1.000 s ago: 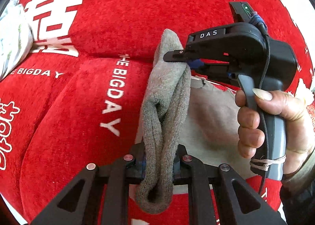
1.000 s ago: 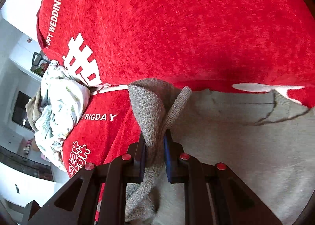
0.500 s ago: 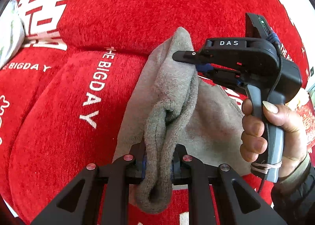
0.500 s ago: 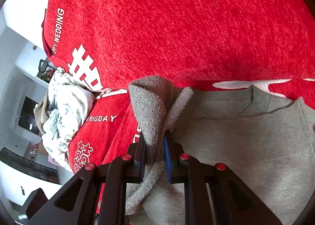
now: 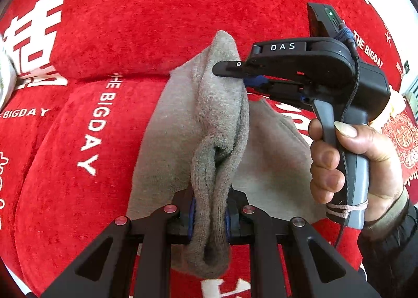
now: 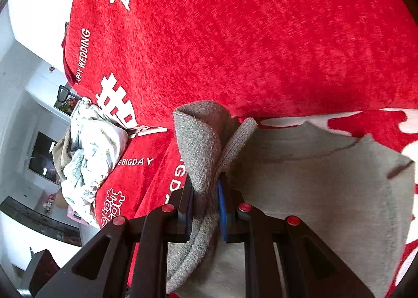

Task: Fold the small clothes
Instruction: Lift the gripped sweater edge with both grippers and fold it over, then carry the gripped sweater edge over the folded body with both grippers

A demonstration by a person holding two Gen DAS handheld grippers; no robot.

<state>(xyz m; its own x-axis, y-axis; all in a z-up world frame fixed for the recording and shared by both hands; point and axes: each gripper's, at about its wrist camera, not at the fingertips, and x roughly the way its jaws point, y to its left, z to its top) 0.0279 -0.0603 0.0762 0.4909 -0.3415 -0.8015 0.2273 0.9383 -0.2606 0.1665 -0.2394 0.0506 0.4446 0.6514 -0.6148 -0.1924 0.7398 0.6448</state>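
Note:
A small grey knit garment [image 5: 180, 125] lies on a red sofa cover [image 5: 146, 24]. My left gripper [image 5: 209, 215] is shut on a bunched fold of its near edge. My right gripper [image 6: 206, 206] is shut on another fold of the same garment; it shows in the left wrist view [image 5: 243, 73] at the garment's far end, held by a hand. In the right wrist view the grey garment [image 6: 313, 180] spreads flat to the right, its neckline toward the sofa back.
A crumpled white patterned cloth [image 6: 91, 157] lies on the sofa seat at the left, its edge just showing in the left wrist view [image 5: 5, 81]. The red sofa backrest [image 6: 261, 37] rises behind the garment. A room with dark furniture lies beyond the sofa's left end.
Both grippers have carried the held edge over the garment, and more grey fabric now lies spread on the seat. Both grips stay shut.

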